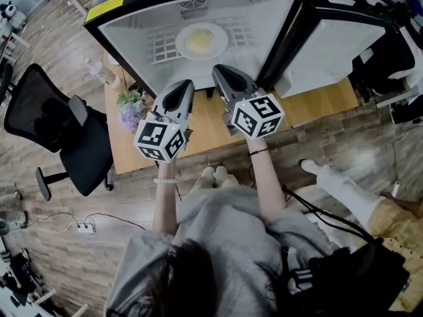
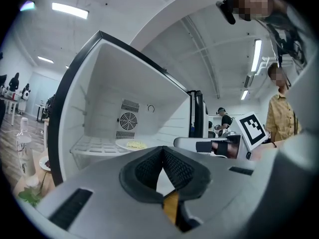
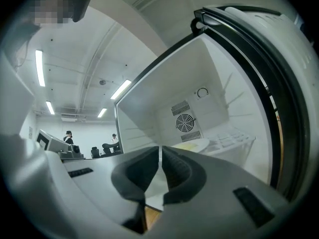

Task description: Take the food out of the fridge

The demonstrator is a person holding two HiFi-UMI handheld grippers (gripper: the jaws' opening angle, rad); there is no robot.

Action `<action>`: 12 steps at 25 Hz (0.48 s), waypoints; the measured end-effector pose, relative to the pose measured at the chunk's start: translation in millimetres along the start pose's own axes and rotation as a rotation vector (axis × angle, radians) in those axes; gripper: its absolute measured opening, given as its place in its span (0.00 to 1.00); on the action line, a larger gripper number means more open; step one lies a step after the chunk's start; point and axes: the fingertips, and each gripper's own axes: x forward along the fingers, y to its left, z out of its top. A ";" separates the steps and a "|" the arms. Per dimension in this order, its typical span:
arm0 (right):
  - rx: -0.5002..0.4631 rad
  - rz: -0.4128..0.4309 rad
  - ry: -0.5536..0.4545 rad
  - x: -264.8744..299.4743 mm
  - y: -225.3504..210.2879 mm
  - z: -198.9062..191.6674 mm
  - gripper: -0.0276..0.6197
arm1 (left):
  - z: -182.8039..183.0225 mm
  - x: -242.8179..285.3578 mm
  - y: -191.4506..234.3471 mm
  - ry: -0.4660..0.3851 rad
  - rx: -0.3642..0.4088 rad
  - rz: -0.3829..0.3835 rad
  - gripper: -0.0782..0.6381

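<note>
The fridge (image 1: 165, 18) stands open on a wooden table. On its wire shelf (image 1: 162, 45) lies a white plate (image 1: 201, 39) with pale yellow food (image 1: 200, 39). Both grippers hover side by side in front of the opening, pointing at it and short of the shelf. The left gripper (image 1: 184, 84) is shut and empty, its pads meeting at the tips (image 2: 163, 149). The right gripper (image 1: 221, 70) is shut too, with nothing held (image 3: 160, 148). The plate (image 2: 130, 144) shows just beyond the left jaws, and the plate (image 3: 192, 146) lies ahead and right of the right jaws.
The fridge door (image 1: 337, 45) swings open at the right. On the table (image 1: 205, 131), left of the fridge, stand purple flowers (image 1: 132, 111) and a bottle (image 1: 99, 71). A black office chair (image 1: 59, 131) is further left. A person's leg (image 1: 344, 190) is at the right.
</note>
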 end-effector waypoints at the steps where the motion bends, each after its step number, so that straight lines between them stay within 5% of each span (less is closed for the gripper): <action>1: 0.017 -0.008 -0.001 2.2 -4.6 -0.3 0.06 | -0.7 3.2 2.2 0.002 -0.001 -0.002 0.12; 12: 0.267 -0.083 0.000 21.6 -39.9 -7.7 0.23 | -7.5 29.9 18.9 0.038 -0.012 -0.026 0.12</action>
